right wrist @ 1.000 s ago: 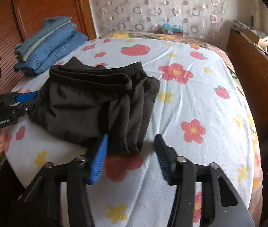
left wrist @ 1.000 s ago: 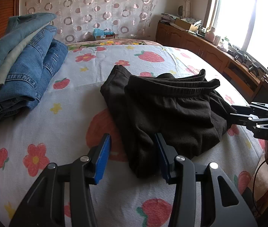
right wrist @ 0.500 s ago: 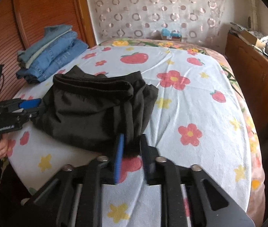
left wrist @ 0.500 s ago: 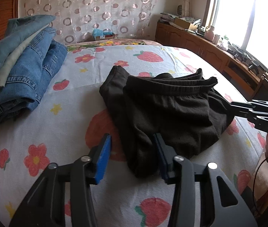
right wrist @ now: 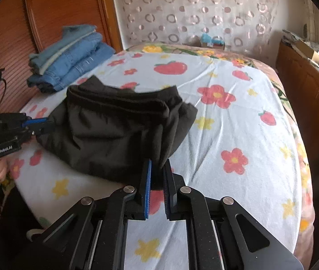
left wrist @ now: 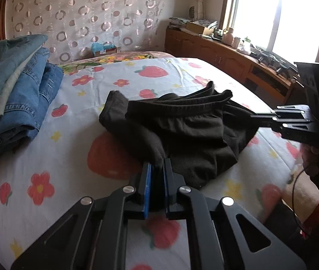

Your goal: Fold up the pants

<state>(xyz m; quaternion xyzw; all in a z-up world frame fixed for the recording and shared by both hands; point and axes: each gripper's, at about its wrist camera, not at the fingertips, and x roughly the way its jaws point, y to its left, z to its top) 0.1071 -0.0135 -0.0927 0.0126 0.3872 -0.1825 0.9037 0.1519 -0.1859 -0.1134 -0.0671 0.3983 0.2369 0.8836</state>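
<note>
Both sets of jaws are clenched on the black pants [left wrist: 181, 132] — left gripper [left wrist: 157, 168] and right gripper [right wrist: 158, 168] each pinching a near corner — on the bed [right wrist: 238, 121]; folded jeans [left wrist: 22, 103] lie beyond.

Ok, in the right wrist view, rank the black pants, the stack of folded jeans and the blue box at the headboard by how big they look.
1. black pants, largest, though nearest the camera.
2. stack of folded jeans, clearly smaller, but farther back.
3. blue box, smallest and farthest; its true size is unsure.
</note>
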